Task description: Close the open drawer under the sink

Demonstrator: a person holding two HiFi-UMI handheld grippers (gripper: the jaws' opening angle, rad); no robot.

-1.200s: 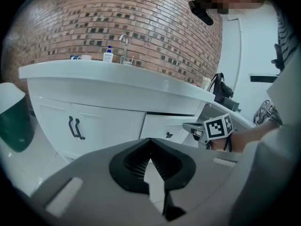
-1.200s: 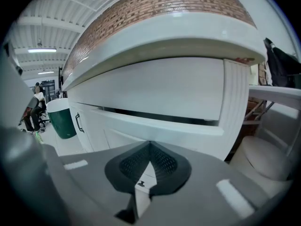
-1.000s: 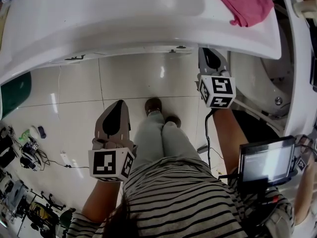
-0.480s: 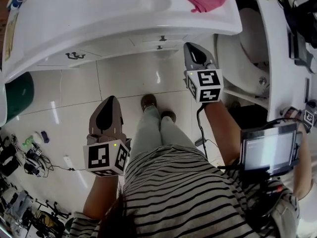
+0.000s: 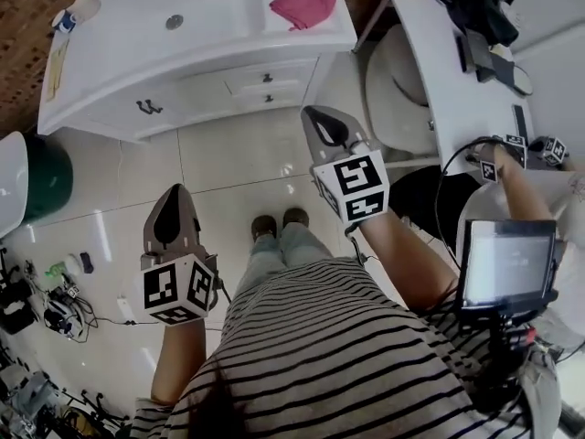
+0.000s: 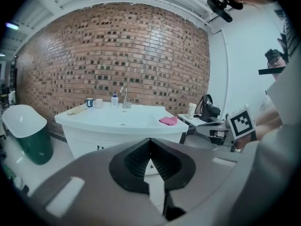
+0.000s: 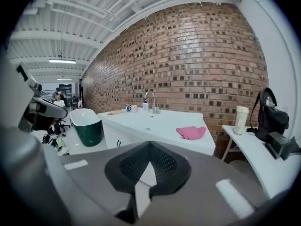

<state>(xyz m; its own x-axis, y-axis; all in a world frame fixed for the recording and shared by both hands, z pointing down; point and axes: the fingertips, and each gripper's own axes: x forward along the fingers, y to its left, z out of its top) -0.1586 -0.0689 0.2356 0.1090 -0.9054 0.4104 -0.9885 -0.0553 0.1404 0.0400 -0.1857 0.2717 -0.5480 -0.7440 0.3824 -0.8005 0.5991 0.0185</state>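
Ahead of the right claw, well apart from its tip, the drawer sits in the white cabinet front under the sink. From the head view its face looks flush with the drawer front below it, though the steep angle leaves that unsure. Beyond the same claw, a pink cloth lies on the sink's right rim.

The right forearm reaches forward and up, with that claw aimed at the cabinet's right corner. Its jaws are clenched tip to tip with nothing between them. The left claw hangs lower and further back over the tiled floor, left of the person's legs. It is likewise clenched and empty, its forearm nearly straight down.

Both gripper views hide the drawer behind their own jaws. They do show what the head view lacks: a brick wall behind the sink and a tap with cups beside it. To the right claw's right, a side surface carries a black bag; to its left stands a green tub. The left gripper view also catches the right claw's marker cube.
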